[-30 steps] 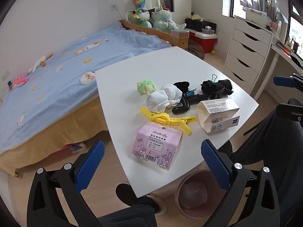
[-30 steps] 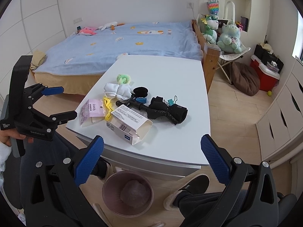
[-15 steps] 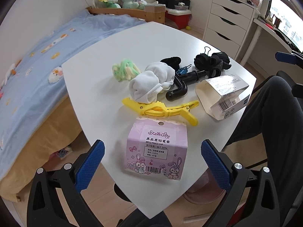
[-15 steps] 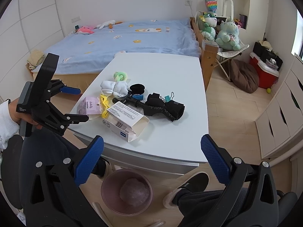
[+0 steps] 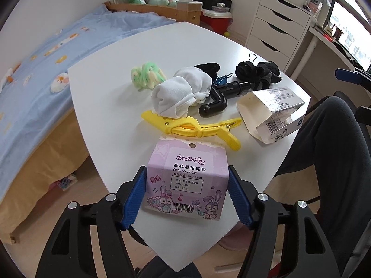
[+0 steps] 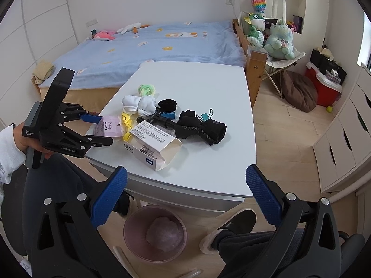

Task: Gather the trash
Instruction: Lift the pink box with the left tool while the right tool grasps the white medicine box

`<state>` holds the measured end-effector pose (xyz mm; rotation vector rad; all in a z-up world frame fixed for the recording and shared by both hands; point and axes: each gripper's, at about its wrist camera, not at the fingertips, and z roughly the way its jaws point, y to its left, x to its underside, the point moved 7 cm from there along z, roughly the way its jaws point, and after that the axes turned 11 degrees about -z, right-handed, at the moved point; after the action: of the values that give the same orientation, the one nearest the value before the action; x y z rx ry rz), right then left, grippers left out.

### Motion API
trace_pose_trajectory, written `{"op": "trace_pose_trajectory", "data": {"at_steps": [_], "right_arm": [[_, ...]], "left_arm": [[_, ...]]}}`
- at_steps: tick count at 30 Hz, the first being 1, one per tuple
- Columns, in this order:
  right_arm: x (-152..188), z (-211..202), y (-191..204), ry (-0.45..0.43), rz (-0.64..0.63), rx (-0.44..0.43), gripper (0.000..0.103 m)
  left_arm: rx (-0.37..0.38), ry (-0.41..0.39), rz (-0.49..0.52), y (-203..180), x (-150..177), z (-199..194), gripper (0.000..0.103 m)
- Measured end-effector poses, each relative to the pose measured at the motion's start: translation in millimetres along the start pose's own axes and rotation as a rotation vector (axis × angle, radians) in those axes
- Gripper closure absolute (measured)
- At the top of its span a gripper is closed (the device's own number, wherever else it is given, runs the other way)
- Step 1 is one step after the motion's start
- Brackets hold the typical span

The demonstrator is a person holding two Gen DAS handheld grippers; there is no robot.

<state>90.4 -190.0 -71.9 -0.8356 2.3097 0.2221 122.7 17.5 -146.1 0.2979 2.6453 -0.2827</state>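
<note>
Home bedroom: bed (image 6: 162, 44), plush toys (image 6: 269, 34), drawers (image 5: 278, 27).

Left wrist cam looks close over the table (image 5: 97, 106) edge, right cam from farther back (both share tabletop clutter).

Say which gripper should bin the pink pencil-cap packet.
Left. The left gripper already straddles the packet, pads at both edges. The right gripper hangs open off the table's near edge, above the bin.
</note>
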Motion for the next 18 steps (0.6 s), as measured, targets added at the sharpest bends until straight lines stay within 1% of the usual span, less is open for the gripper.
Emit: {"op": "trace_pose_trajectory", "data": {"at_steps": [4,9,18], "right_arm": [[0.5,0.3,0.9,0.000,0.000,0.000,0.003],[-0.5,2.3,2.9,0.002,-0.008,-0.004,0.003],[-6.2,12.8,10.6,0.026,-0.029,-0.024,0.003]], "left_arm": [[0.002,-0.016,-0.013,-1.1,-0.1,-4.9,0.038],[-0.012,-0.051,-0.039,-1.7,-0.8,-17.1,0.038],[-0.047,-0.150,-0.167,0.7,-3.7,-52.8,0.038]]}}
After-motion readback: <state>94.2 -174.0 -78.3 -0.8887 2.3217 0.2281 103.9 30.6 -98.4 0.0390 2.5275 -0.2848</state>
